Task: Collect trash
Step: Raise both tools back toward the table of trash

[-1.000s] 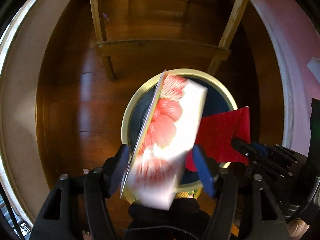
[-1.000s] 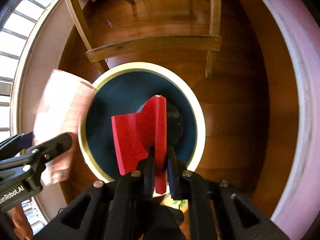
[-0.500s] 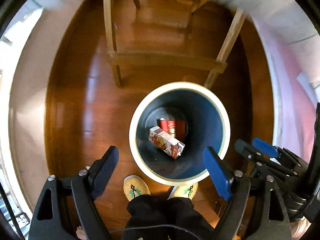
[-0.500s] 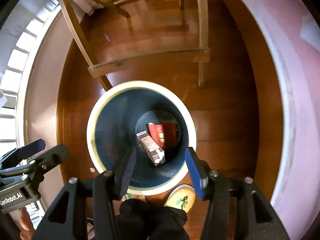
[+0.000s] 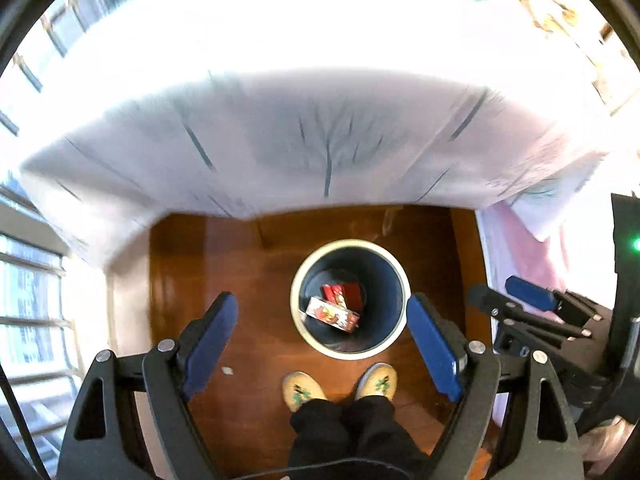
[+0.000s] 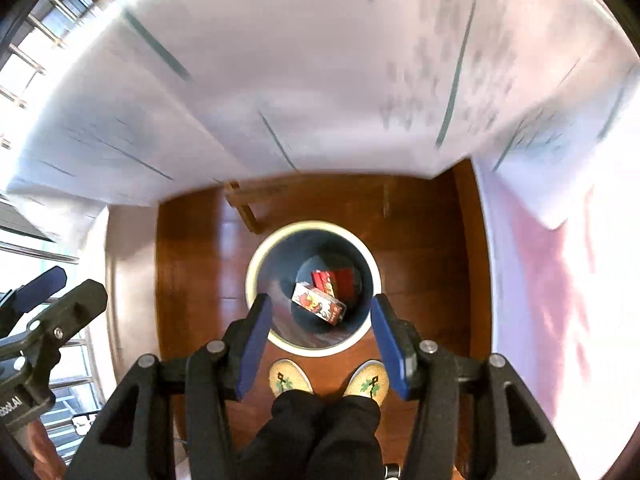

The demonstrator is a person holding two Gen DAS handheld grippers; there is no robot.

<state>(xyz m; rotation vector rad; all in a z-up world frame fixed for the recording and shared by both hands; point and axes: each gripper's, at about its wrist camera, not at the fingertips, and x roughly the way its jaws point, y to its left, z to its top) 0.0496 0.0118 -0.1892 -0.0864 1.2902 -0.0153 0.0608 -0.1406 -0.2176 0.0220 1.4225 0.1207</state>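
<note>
A round dark-blue trash bin with a cream rim [image 5: 304, 332] [image 6: 256, 248] stands on the wooden floor below me. Inside it lie a flowered white-and-red carton [image 5: 332, 314] [image 6: 318, 304] and a red paper piece [image 5: 348, 292] [image 6: 340, 278]. My left gripper [image 5: 320, 336] is open and empty, high above the bin. My right gripper [image 6: 318, 340] is open and empty too, also high above the bin. The right gripper also shows at the right edge of the left wrist view [image 5: 532, 312].
A table with a white cloth [image 5: 320, 140] [image 6: 320, 80] hangs over the far side of the floor. The person's two slippered feet [image 5: 340, 386] [image 6: 328, 378] stand just in front of the bin. A window lies to the left, a pink cloth [image 6: 540, 260] to the right.
Both grippers let go of the carton and the red paper, which now lie in the bin. Both grippers have since risen well above the bin, bringing the clothed table into view.
</note>
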